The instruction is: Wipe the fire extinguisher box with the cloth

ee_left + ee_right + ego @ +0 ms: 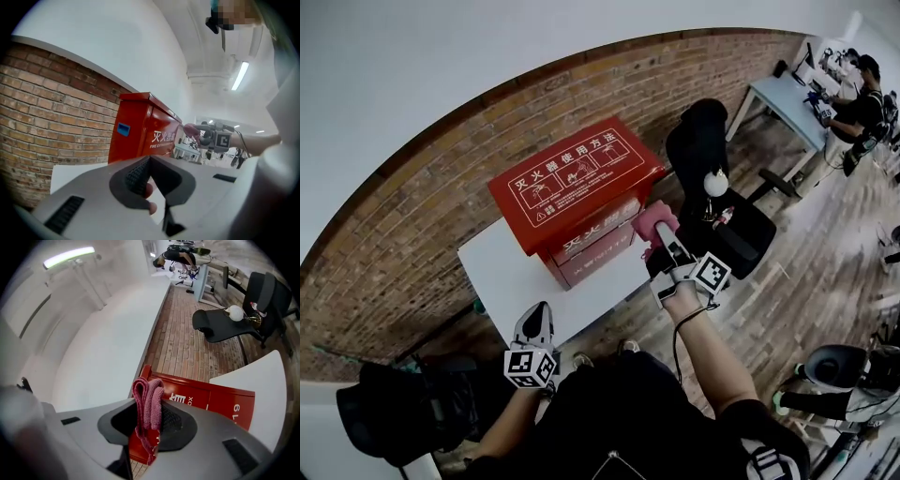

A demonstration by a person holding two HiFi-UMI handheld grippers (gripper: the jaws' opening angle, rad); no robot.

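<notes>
The red fire extinguisher box point(572, 192) stands on a small white table point(502, 272) against the brick wall, its instruction panel facing up. My right gripper point(667, 239) is shut on a folded pink cloth point(655, 221), held at the box's front right corner. In the right gripper view the cloth point(148, 399) hangs between the jaws of the right gripper point(153, 414), just above the box point(213, 401). My left gripper point(534, 330) hovers at the table's near edge, away from the box. Its jaws meet with nothing held point(150, 161), and the box point(140, 129) stands ahead of it.
A black office chair point(722, 202) with a white round object point(715, 182) on it stands right of the table. A person point(862, 105) sits at a desk point(787, 98) at far right. Another dark chair point(398, 408) is at lower left, and a stool base point(834, 367) at lower right.
</notes>
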